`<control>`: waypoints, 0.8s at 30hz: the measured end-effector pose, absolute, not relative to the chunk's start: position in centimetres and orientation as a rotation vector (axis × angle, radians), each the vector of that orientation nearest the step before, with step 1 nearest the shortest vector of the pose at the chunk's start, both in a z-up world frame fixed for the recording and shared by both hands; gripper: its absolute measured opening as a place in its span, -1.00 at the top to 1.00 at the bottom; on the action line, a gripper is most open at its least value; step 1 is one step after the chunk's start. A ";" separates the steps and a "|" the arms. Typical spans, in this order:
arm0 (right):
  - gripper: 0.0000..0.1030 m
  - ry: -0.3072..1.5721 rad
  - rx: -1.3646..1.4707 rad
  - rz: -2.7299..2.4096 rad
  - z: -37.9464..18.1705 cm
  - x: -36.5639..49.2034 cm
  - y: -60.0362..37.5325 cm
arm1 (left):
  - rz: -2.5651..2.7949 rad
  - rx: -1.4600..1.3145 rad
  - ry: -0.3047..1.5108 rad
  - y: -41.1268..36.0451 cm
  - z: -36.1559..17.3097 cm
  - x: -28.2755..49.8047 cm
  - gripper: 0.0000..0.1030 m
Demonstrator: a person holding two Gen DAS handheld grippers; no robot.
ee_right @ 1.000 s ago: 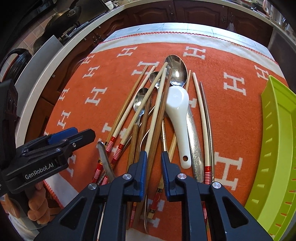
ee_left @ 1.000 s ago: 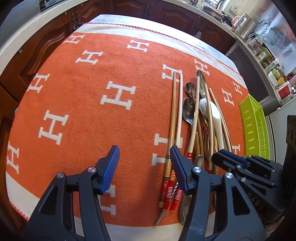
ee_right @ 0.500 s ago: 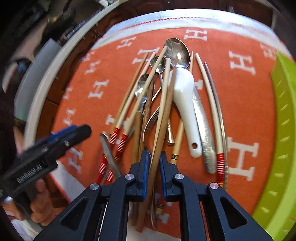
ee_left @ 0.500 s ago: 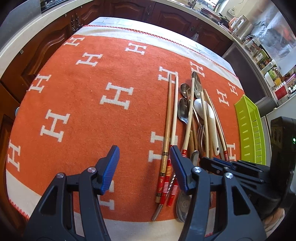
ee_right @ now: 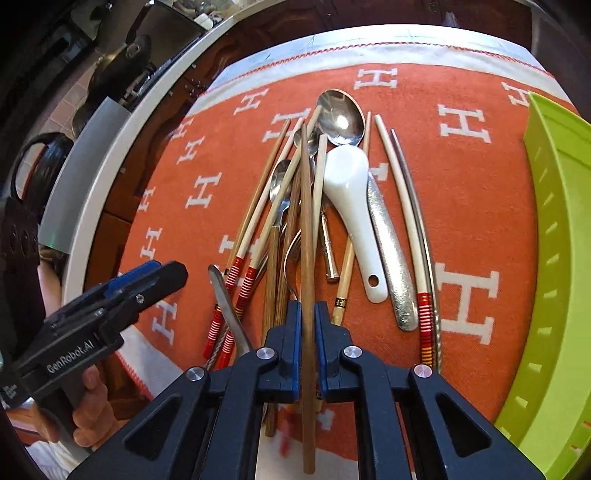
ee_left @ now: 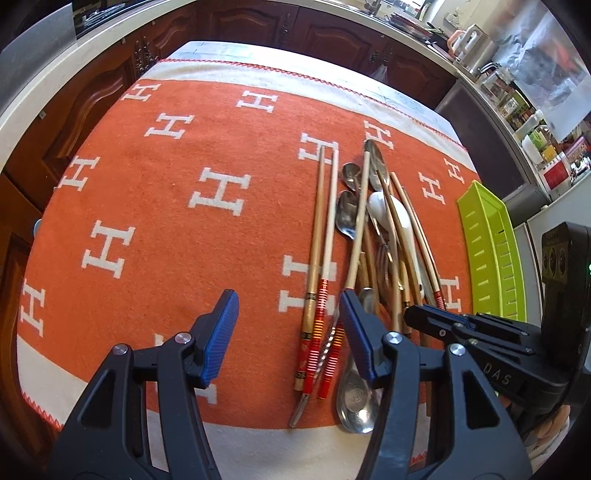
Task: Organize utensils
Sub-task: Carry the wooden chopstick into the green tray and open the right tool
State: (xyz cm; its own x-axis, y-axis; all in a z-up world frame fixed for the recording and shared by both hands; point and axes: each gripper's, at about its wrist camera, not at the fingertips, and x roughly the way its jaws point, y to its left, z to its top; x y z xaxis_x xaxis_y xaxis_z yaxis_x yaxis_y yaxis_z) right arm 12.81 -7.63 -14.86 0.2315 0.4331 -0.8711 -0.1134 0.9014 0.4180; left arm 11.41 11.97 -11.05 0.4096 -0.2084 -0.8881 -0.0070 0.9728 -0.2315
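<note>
Kitchen with dark wooden cabinets behind; counter draped with an orange cloth patterned in white H shapes. Near the middle of the cloth, a loose heap of utensils: a white ceramic spoon, a large steel spoon at the heap's far end, smaller steel spoons, and pale chopsticks with red-striped ends along the heap's left edge. On the heap's right, at the edge of the cloth, a lime-green tray; nothing visible inside it. Right hand-held gripper at the heap's near end, pointing steeply down, jaws just closed and now clamped on a brown wooden chopstick, blue pads pressed against both its sides. Chopstick running from the pads out over the heap toward the large spoon, its near end sticking out toward the camera. Left hand-held gripper on the heap's left, above bare cloth, jaws well apart with nothing between the pads. Fingers of the person's hand wrapped around that gripper's handle, seen low on the heap's left from the right wrist.
</note>
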 end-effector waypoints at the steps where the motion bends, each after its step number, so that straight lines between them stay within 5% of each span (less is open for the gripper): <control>1: 0.86 1.281 0.302 0.383 -14.7 12.7 -8.0 | -0.131 -0.208 1.142 11.8 -10.9 11.3 -0.05; 15: 0.86 1.103 0.336 0.265 -9.2 10.0 -14.8 | -0.255 -0.104 1.156 5.7 -10.4 9.7 -0.05; 24: 0.86 1.007 0.349 0.068 -7.3 7.8 -22.9 | -0.274 -0.055 1.198 2.5 -12.3 9.9 0.21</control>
State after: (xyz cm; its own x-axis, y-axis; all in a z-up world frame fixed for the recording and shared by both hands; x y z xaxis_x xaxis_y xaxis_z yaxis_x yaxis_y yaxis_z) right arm 7.82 -22.93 -7.26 0.5374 0.2159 -0.8152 0.1036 0.9424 0.3180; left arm 9.88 2.50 -12.32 0.3351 -0.2389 -0.9114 0.1805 0.9657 -0.1868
